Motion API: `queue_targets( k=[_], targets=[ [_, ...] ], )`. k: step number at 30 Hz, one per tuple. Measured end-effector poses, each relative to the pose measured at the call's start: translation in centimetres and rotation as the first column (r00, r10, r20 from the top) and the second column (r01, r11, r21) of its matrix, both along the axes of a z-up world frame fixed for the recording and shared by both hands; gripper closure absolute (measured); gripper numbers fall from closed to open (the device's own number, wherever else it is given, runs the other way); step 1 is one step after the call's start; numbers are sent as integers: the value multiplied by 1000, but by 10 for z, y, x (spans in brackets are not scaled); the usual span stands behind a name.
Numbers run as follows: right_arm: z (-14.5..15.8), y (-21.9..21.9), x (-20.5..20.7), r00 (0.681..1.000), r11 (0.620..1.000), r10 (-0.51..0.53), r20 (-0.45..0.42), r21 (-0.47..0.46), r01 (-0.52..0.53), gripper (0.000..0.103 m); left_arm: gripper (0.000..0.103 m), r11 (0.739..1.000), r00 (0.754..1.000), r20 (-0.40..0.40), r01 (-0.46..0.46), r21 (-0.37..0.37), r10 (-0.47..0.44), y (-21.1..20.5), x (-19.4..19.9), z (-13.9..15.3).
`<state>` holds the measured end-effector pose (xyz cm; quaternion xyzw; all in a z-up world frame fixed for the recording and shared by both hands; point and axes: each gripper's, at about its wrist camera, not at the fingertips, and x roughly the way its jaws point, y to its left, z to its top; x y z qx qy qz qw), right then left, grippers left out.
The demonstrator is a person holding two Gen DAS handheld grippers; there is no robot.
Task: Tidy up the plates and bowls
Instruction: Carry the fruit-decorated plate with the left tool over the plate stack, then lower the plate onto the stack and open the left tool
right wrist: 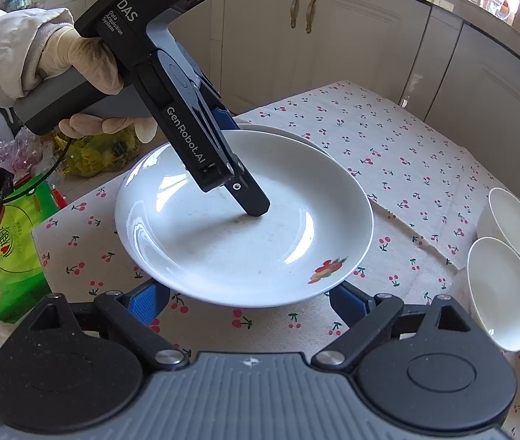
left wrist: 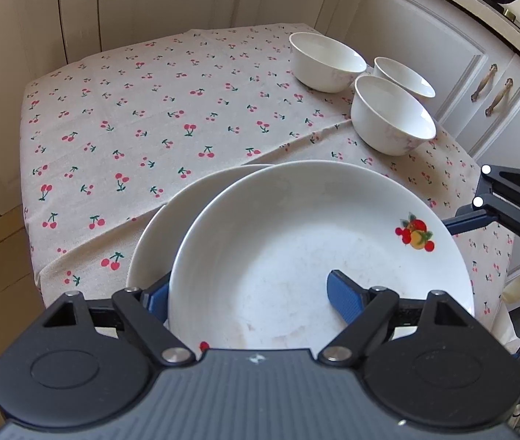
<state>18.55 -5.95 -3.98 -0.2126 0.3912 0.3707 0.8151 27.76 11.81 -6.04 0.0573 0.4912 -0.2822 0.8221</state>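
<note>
Left gripper (left wrist: 256, 300) pinching fruit plate (left wrist: 318, 242) rim above second plate (left wrist: 157, 234); right gripper (right wrist: 248, 302) spread, idle. Next: seat, release.

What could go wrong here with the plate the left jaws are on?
1. The left gripper pinches only one edge of the white fruit-print plate; it may tip or slip.
2. It overlaps the plain white plate underneath, so the two could clash.
3. Both sit near the cherry tablecloth's edge.

Two white plates (left wrist: 318, 242), three white bowls (left wrist: 392, 117), one cherry-print tablecloth (left wrist: 142, 117)
</note>
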Motion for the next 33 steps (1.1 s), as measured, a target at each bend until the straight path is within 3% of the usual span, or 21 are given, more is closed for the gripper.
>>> queue_targets(
  k=[14, 33],
  targets=[
    [2, -1, -3, 1000, 1000, 2, 2, 16, -2, 7, 19, 995, 998, -24, 62, 82, -60, -8, 7, 4],
    [5, -3, -5, 1000, 999, 4, 14, 32, -4, 7, 19, 995, 998, -4, 57, 84, -57, -6, 5, 14]
  ],
)
